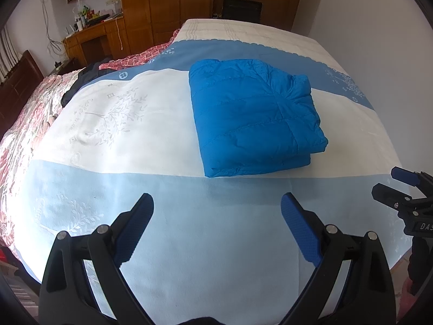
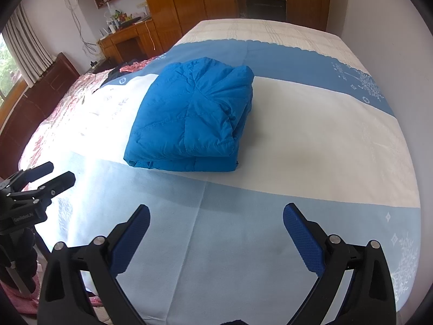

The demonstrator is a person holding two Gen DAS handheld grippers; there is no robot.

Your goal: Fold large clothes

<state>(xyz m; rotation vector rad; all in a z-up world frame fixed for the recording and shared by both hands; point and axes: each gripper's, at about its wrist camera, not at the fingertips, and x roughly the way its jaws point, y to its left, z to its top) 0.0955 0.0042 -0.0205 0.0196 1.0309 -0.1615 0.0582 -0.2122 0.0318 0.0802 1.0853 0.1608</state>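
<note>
A bright blue quilted jacket (image 1: 251, 113) lies folded into a thick rectangle on the bed's white band; it also shows in the right wrist view (image 2: 189, 116). My left gripper (image 1: 216, 211) is open and empty, hovering over the pale blue band in front of the jacket and apart from it. My right gripper (image 2: 216, 222) is open and empty, also short of the jacket. Each gripper shows at the edge of the other's view: the right gripper (image 1: 397, 187) and the left gripper (image 2: 56, 176).
The bed (image 1: 113, 189) carries a blue and white blanket. A pink floral quilt (image 1: 24, 124) and a dark garment (image 1: 81, 81) lie at its left. A wooden desk (image 1: 94, 38), wardrobe (image 1: 162, 2) and dark headboard (image 1: 19, 81) stand beyond.
</note>
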